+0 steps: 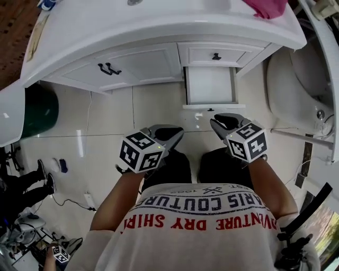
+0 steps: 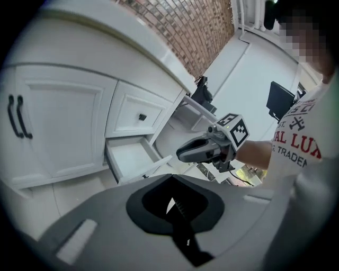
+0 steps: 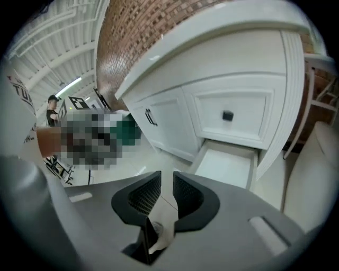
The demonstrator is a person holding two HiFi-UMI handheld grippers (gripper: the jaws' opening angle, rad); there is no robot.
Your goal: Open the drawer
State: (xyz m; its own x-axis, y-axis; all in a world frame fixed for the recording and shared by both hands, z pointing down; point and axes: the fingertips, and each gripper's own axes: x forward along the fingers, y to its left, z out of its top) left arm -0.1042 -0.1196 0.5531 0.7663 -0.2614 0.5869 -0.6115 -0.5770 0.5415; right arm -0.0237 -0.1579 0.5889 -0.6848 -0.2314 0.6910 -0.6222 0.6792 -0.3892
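Note:
The white vanity's lower drawer (image 1: 210, 87) stands pulled out over the tiled floor, its inside bare; it also shows as an open drawer (image 2: 132, 159) in the left gripper view and an open drawer (image 3: 225, 164) in the right gripper view. Above it the upper drawer (image 1: 216, 55) with a black knob is closed. Both grippers hang close to my body, well back from the drawer and touching nothing. My left gripper (image 1: 177, 133) has its dark pads together. My right gripper (image 1: 216, 123) keeps a narrow gap between its pads (image 3: 143, 193) with nothing in it.
Left of the drawers are two cupboard doors with black handles (image 1: 108, 69). A dark green bin (image 1: 39, 111) stands at the left and a white toilet (image 1: 302, 90) at the right. A pink cloth (image 1: 267, 8) lies on the countertop. Cables (image 1: 87, 201) trail on the floor.

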